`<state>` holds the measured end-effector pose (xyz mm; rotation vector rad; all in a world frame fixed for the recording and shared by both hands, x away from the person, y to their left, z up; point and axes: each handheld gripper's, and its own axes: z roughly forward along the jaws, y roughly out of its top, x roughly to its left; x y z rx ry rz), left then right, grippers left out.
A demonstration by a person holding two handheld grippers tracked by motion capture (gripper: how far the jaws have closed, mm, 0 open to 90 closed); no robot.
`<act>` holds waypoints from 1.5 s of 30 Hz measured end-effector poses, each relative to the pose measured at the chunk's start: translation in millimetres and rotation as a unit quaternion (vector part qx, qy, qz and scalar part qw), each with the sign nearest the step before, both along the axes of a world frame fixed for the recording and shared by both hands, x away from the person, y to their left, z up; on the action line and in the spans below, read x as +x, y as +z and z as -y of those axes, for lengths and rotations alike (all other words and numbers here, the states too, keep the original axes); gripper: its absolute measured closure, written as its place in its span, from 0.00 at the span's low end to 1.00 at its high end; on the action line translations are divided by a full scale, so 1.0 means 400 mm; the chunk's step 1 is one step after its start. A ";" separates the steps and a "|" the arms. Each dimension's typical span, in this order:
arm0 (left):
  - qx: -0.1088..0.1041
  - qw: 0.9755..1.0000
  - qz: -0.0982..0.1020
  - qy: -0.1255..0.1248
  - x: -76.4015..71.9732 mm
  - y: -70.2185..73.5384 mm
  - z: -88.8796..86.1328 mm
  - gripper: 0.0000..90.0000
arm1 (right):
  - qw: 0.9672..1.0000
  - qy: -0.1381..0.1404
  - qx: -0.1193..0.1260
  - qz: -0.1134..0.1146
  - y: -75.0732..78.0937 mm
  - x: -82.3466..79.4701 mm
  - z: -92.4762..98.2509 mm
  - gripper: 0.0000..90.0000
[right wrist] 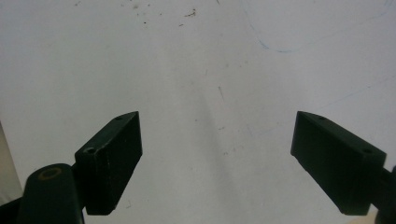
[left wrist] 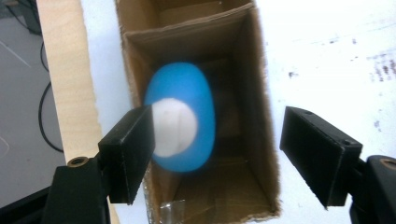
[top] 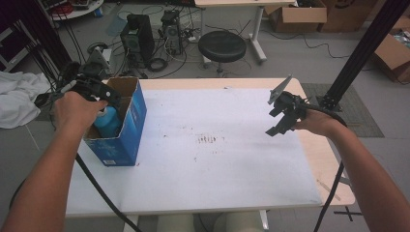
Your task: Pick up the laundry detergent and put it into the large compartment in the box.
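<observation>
— Where is your left gripper (left wrist: 217, 154)?

— Above the open top of the blue cardboard box (top: 126, 126), which stands upright on the white sheet (top: 217, 159) near the table's left edge. My left hand (top: 77, 110) holds it there, pointing down into the box.

— Are its jaws on anything?

— No. They stand wide apart. In the left gripper view a blue bottle (left wrist: 181, 122) with a white cap (left wrist: 173, 127) sits inside the box's brown interior, blurred. My near jaw overlaps the cap's edge in that view, but whether it touches I can't tell. The far jaw is well clear, over the box's other wall.

— And your right gripper (top: 283, 117)?

— It hangs over the right side of the sheet, well apart from the box, in my right hand (top: 316, 123). Its jaws are spread wide too, with nothing between them but bare white surface marked by faint specks and a thin blue line.

— Anything else on the table?

— Some small brownish stains (top: 209, 139) near the sheet's middle.
</observation>
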<state>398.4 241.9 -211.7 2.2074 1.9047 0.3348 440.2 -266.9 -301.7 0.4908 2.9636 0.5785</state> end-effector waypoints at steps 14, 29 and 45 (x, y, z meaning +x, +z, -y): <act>-0.006 0.998 -0.003 -0.058 -0.008 0.027 0.094 0.27 | 1.000 0.002 -0.003 0.001 0.004 -0.003 -0.005 0.18; 0.004 0.987 0.007 -0.160 -0.019 0.021 0.224 0.22 | 1.000 0.001 -0.001 -0.004 0.002 -0.003 -0.007 0.18; 0.006 0.968 0.011 -0.252 -0.027 -0.003 0.342 0.22 | 1.000 0.002 -0.002 -0.004 0.007 -0.007 -0.019 0.18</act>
